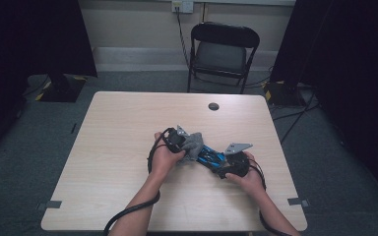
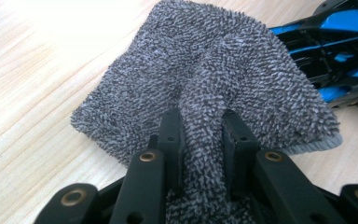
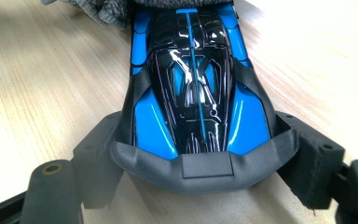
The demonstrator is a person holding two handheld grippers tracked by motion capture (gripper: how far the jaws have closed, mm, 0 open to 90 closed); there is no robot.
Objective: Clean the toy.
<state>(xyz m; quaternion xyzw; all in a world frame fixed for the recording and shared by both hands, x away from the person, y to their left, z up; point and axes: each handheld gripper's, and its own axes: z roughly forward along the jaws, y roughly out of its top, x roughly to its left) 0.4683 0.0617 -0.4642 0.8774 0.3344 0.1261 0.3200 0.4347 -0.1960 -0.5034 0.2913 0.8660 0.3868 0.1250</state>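
Observation:
A blue and black toy car point(image 1: 211, 157) lies on the light wooden table point(image 1: 128, 147), near its middle. My right gripper point(image 1: 226, 167) is shut on the car's near end; in the right gripper view the jaws clamp both flanks of the car point(image 3: 196, 88) at its dark grey bumper. A grey fuzzy cloth point(image 1: 193, 143) rests against the car's far end. My left gripper point(image 1: 181, 147) is shut on a bunched fold of the cloth point(image 2: 205, 88), which spreads over the table and touches the car point(image 2: 340, 51) in the left gripper view.
A black folding chair point(image 1: 221, 51) stands behind the table's far edge. A small dark round hole point(image 1: 213, 106) sits near the table's far side. Cables trail from both grippers over the near edge. Tape marks point(image 1: 299, 201) lie at the near corners.

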